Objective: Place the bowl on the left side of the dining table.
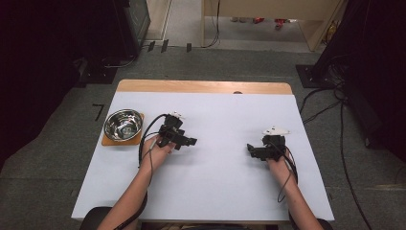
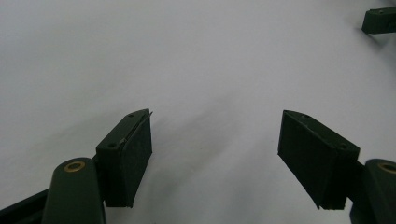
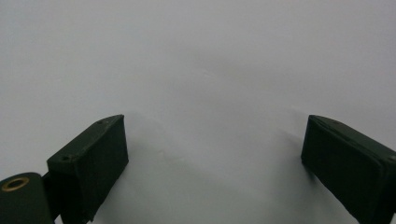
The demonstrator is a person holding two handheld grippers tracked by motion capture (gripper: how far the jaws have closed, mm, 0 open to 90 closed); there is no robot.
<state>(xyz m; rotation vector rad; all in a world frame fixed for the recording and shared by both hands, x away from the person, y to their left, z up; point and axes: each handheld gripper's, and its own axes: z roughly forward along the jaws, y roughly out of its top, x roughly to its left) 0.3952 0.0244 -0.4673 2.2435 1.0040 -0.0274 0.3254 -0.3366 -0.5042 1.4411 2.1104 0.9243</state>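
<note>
My left gripper [image 1: 191,142] hovers over the white table top [image 1: 220,120], left of centre, with its jaws pointing right. In the left gripper view, the left gripper [image 2: 215,122] stands open over bare white surface, nothing between its pads. A person's right hand holds my right gripper [image 1: 250,149] at the centre right, jaws pointing left toward the other one. Seen in its own view, the right gripper [image 3: 215,126] is open too, with only white table between its fingers. A dark tip of the right gripper [image 2: 379,19] shows far off at the top right of the left gripper view.
A shiny steel bowl [image 1: 123,124] sits on a square wooden mat [image 1: 106,141] near the table's left edge, just left of my left gripper. A wooden strip [image 1: 203,86] runs along the far edge. Cables [image 1: 330,105] lie on the floor to the right.
</note>
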